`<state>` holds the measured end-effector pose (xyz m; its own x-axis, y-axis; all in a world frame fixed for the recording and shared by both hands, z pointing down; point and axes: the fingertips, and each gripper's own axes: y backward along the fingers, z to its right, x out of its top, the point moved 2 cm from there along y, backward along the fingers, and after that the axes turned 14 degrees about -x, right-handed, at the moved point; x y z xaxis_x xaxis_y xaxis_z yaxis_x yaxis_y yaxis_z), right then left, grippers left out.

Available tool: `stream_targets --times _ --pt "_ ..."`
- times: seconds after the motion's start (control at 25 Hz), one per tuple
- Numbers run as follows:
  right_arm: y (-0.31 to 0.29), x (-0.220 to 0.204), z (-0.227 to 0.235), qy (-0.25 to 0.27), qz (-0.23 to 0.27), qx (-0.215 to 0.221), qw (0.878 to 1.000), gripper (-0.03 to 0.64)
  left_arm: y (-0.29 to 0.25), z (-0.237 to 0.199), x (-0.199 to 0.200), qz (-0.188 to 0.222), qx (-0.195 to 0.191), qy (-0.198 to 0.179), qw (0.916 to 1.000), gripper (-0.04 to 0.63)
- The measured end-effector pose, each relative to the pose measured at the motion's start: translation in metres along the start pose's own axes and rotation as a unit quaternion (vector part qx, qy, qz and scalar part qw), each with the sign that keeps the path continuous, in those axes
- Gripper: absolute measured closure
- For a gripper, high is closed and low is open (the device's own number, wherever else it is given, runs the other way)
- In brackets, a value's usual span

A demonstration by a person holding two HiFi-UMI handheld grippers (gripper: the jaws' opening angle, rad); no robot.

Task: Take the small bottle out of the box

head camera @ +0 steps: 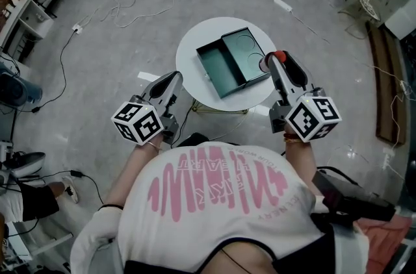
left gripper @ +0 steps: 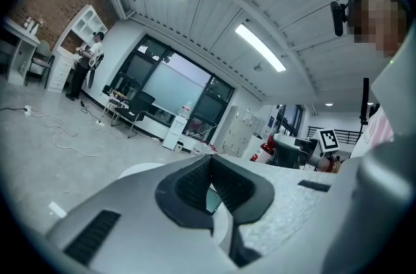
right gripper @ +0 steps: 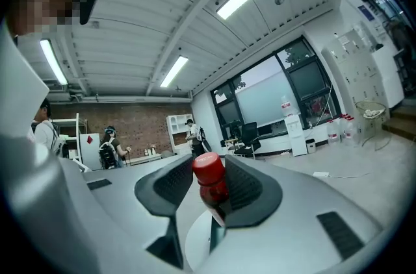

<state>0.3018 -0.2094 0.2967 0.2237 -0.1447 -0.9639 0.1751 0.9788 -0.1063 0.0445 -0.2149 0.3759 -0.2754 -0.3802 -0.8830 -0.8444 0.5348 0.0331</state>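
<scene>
Since the right gripper [right gripper: 203, 167] is clamped on the small bottle [right gripper: 212, 187], which seems clear of the box [head camera: 226, 69] at its three o'clock edge, I'd hold the squeeze steady, cap upright, and carry it toward bare table [head camera: 194, 49]; the left gripper [left gripper: 209, 183], closed and empty, hangs at seven o'clock

left hand-held gripper [left gripper: 209, 165] seems closed, right hand-held gripper [right gripper: 207, 175] clamps the small bottle [right gripper: 209, 170].
</scene>
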Motion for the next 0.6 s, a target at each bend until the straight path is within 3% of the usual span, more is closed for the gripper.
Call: stream_targets --times 0.36,0.6 --pt "0.018 -0.031 0.009 0.006 -0.030 -0.002 1.000 0.466 0.001 0.006 -0.010 -0.003 0.010 0.009 0.9999 0.588" --pt "0.025 -0.055 0.013 -0.001 -0.053 -0.009 0.999 0.466 -0.007 0.012 -0.013 -0.012 -0.007 0.011 0.9998 0.588"
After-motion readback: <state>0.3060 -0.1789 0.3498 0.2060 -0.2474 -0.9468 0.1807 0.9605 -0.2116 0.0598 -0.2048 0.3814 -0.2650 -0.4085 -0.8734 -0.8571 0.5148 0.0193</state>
